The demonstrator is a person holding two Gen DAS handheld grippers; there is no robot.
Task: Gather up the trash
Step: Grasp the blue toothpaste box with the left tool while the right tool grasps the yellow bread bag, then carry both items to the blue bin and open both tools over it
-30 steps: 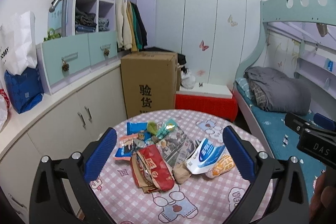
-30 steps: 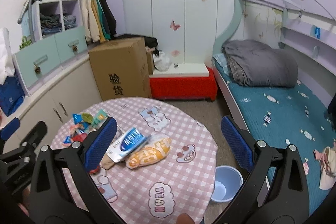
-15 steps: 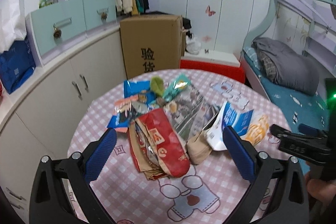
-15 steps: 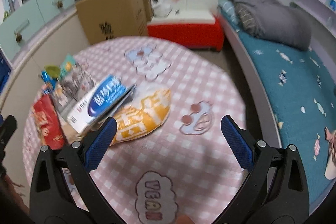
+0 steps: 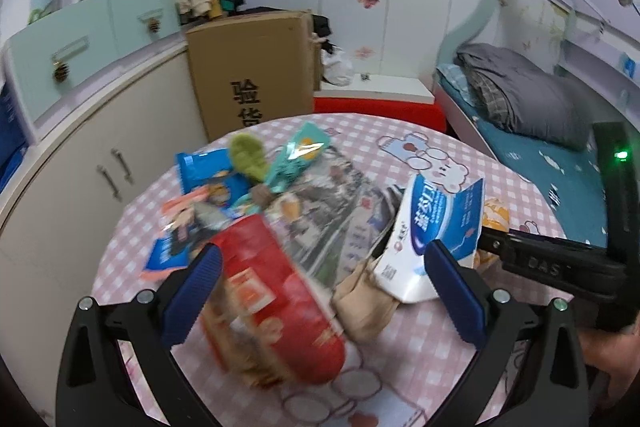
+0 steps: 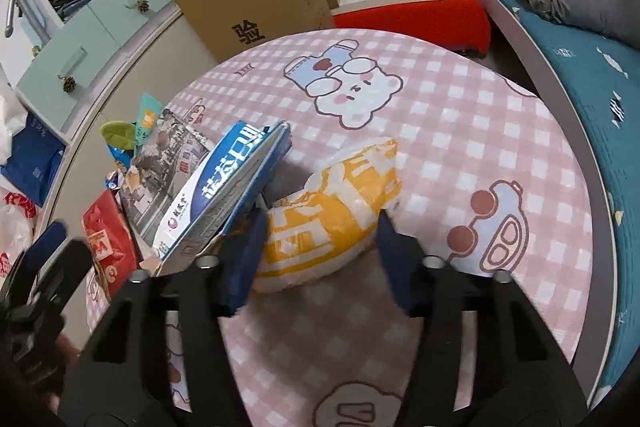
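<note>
A heap of trash lies on the round pink checked table (image 5: 400,143): a red snack bag (image 5: 276,295), a blue-white toothpaste box (image 5: 436,227), a tan wrapper (image 5: 364,303), a silvery printed bag (image 5: 336,203) and blue and teal wrappers (image 5: 208,175). My left gripper (image 5: 320,291) is open low over the red bag. In the right wrist view my right gripper (image 6: 320,251) is open, its fingers on either side of a yellow-white bag (image 6: 336,211) beside the toothpaste box (image 6: 224,187). I cannot tell whether they touch it.
A cardboard box (image 5: 252,75) and white cupboards (image 5: 100,155) stand behind the table. A red bench (image 6: 416,15) and a bed with a teal sheet (image 6: 600,75) lie to the right. The right gripper's body (image 5: 560,263) reaches in at the left view's right edge.
Both grippers have moved down and closer to the trash. The right gripper's fingers have narrowed from wide open and now stand on either side of the yellow bag.
</note>
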